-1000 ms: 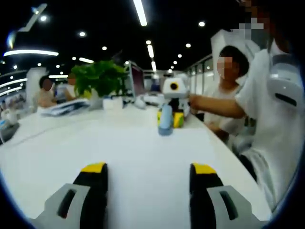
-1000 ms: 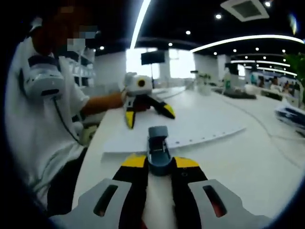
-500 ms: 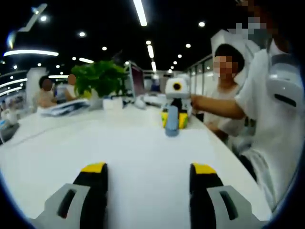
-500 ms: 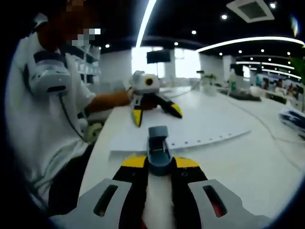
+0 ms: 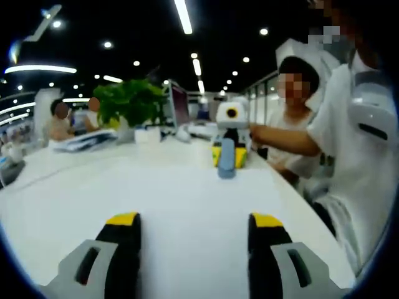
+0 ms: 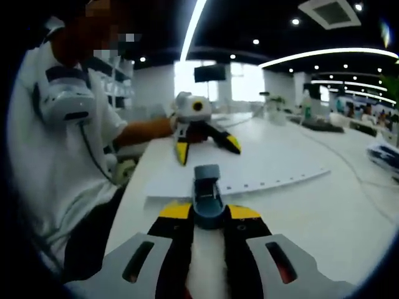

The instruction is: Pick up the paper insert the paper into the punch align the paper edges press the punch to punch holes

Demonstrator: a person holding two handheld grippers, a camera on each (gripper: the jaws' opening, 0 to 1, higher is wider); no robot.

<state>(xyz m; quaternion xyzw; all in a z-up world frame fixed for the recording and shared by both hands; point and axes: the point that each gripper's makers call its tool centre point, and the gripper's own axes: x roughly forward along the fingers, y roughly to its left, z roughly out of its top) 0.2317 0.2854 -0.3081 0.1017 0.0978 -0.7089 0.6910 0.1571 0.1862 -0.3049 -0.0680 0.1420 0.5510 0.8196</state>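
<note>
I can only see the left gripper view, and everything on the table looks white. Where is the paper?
Observer: The paper lies flat on the table. The tips of your open left hand-held gripper are over its far part.
Operator: Does it have holes?
Observer: Yes. A row of small holes runs along one edge.
Operator: I see a blue thing far away. Is it near the paper?
Observer: That is the punch. The right hand-held gripper is shut on it, and it sits right at the holed edge, at the near end.
</note>
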